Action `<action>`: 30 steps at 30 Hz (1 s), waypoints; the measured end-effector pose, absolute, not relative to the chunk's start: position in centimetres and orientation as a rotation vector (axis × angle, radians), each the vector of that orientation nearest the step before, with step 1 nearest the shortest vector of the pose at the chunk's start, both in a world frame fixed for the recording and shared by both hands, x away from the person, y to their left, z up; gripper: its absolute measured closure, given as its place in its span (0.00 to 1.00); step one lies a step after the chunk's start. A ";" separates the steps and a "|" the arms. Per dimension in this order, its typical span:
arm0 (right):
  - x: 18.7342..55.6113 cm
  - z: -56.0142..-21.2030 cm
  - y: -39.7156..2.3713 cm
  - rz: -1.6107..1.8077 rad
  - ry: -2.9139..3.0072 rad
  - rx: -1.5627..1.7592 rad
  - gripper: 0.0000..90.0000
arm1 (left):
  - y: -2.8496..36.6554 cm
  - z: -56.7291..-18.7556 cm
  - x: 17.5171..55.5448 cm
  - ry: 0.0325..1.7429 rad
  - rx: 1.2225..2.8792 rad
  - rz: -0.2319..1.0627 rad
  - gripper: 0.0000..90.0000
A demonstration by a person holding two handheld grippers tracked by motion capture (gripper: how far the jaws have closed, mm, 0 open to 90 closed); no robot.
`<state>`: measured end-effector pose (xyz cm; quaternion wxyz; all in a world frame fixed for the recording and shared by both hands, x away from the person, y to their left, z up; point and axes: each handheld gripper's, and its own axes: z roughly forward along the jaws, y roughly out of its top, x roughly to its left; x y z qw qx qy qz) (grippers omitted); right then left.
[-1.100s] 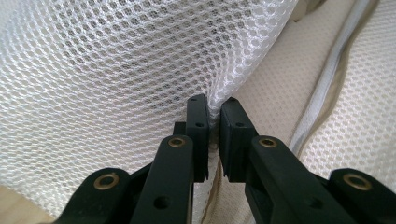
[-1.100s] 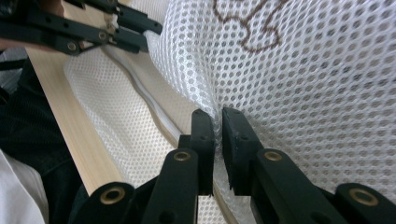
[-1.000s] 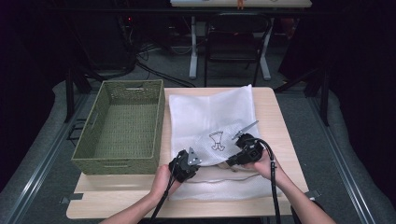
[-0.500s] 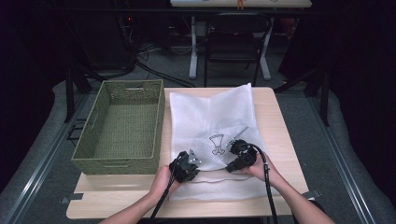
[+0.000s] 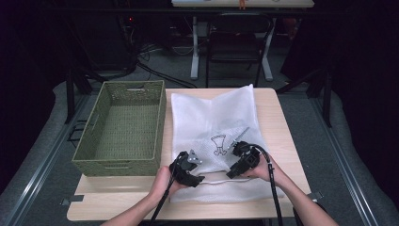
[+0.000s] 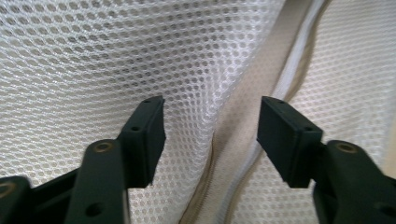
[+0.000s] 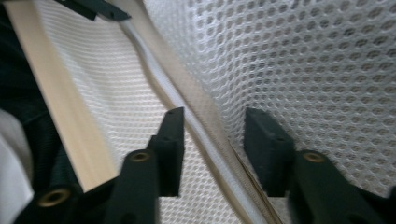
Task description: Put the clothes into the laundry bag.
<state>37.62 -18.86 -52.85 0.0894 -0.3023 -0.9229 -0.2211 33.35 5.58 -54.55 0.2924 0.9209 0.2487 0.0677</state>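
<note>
Tabletop (image 5: 277, 122) half-hidden under mesh bag (image 5: 211, 117); both hand-held grippers (image 5: 188, 170) (image 5: 241, 162) just released.

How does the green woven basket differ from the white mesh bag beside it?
The basket is olive green, stiff and deep, with upright woven walls; the mesh bag is white, soft and lies flat on the table. The basket holds nothing visible; the mesh bag bears a small dark drawing. No tongs touch the basket, while the left tongs and right tongs stand open at the mesh bag's near edge. Both rest on the table.

Basket (image 5: 123, 127) left of mesh bag (image 5: 214, 117)
</note>
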 end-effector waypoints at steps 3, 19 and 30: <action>37.5 -51.5 -19.2 -0.721 -2.728 -0.859 0.43 | 5.8 -53.6 33.2 0.665 2.431 0.148 0.36; 34.4 -46.7 -21.9 -0.974 -2.798 -0.957 0.02 | 9.9 -47.9 30.8 0.698 2.293 0.252 0.14; 30.7 -46.9 -26.1 -1.064 -2.858 -1.142 0.01 | 15.9 -47.0 27.2 0.815 2.192 0.367 0.13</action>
